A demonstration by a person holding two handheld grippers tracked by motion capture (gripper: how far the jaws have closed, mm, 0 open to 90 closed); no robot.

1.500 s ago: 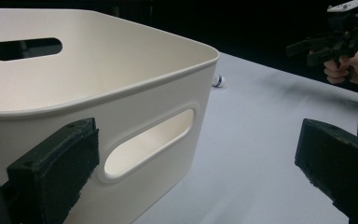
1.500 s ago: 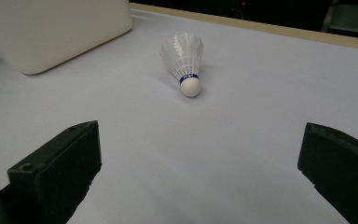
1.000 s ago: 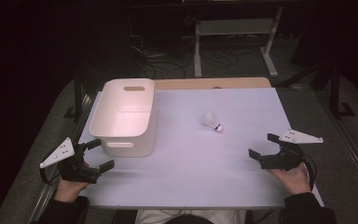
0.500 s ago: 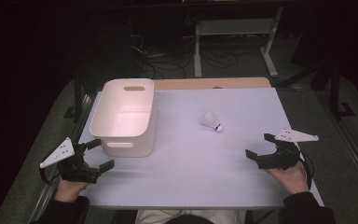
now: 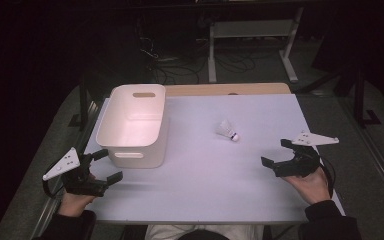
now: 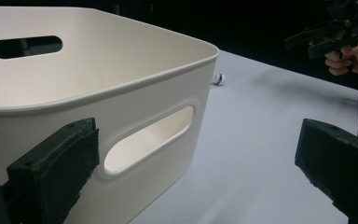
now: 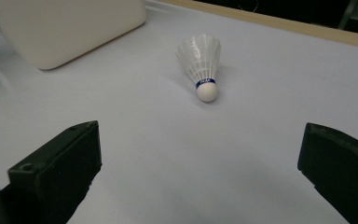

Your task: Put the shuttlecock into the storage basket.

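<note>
Dim workshop clutter lay beyond the pale table (image 5: 200, 195) as I held my right gripper (image 5: 279, 155), jaws wide apart and empty, pointed at the shuttlecock (image 5: 227, 131). It lay on its side just ahead and left of those jaws, cork tip toward me, feathers aimed away. My right hand was nearer it. Left of the shuttlecock, my left gripper (image 5: 104, 165), also spread, waited before the white bin (image 5: 132, 125).
</note>
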